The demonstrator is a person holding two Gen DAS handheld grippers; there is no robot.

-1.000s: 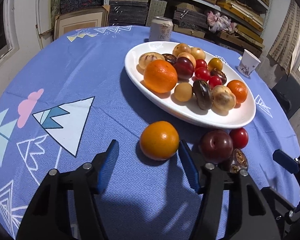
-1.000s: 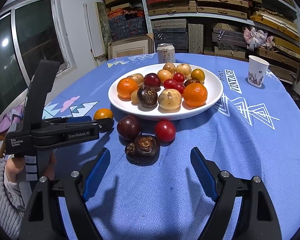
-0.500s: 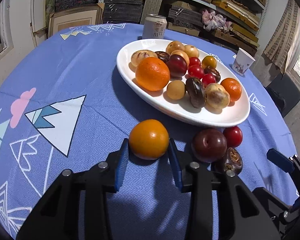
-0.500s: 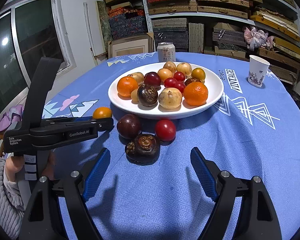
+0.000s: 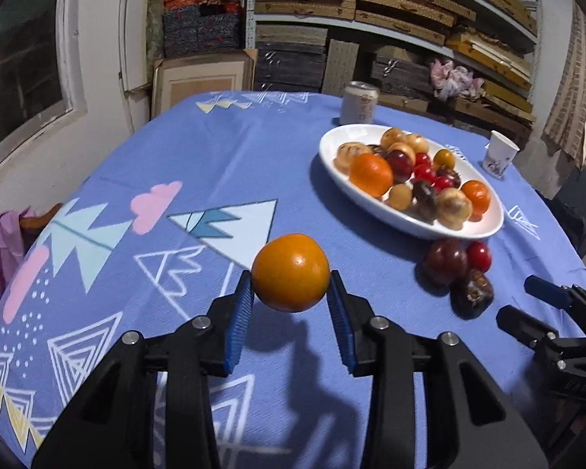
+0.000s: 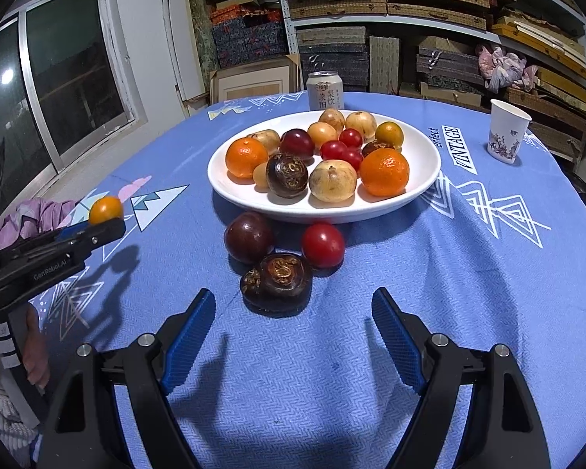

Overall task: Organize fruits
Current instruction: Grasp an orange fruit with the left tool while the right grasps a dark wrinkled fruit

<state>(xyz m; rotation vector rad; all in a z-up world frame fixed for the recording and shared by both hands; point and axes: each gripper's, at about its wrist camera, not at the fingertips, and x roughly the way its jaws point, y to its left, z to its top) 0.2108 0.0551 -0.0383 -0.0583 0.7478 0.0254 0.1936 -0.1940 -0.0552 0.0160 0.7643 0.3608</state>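
Fruit nearest the left wrist camera is a smooth round orange citrus fruit (image 5: 290, 272), pinched between the blue ribbed pads of the left gripper (image 5: 290, 293) and held clear above the blue patterned tablecloth (image 5: 199, 164), its shadow lying on the cloth below. Being round, it has no clear long axis, and no stem end can be made out. Both pads cover its flanks. In the right wrist view only its top (image 6: 105, 209) shows above the black finger of that gripper (image 6: 97, 230), and a bit of the person's hand (image 6: 35, 355) on the handle is cut off at the frame edge.

The right gripper (image 6: 293, 336) hangs with its blue pads spread wide, touching nothing. Just beyond its tips lies a dark brown wrinkled passion fruit (image 6: 277, 281), its curled scar facing up. Touching or almost touching it behind are a dark purple round plum (image 6: 249, 237) and a glossy red cherry tomato (image 6: 323, 244); the contact lines are in shadow and hard to judge.

Beyond them sits the oval white ceramic plate (image 6: 422, 179), heaped with oranges, tan fruits, tomatoes and dark fruits, several half hidden behind one another. Behind the plate stands a silver drinks can (image 6: 325, 90), its base hidden by the rim. Off to the far right stands a white paper cup (image 6: 506, 131).
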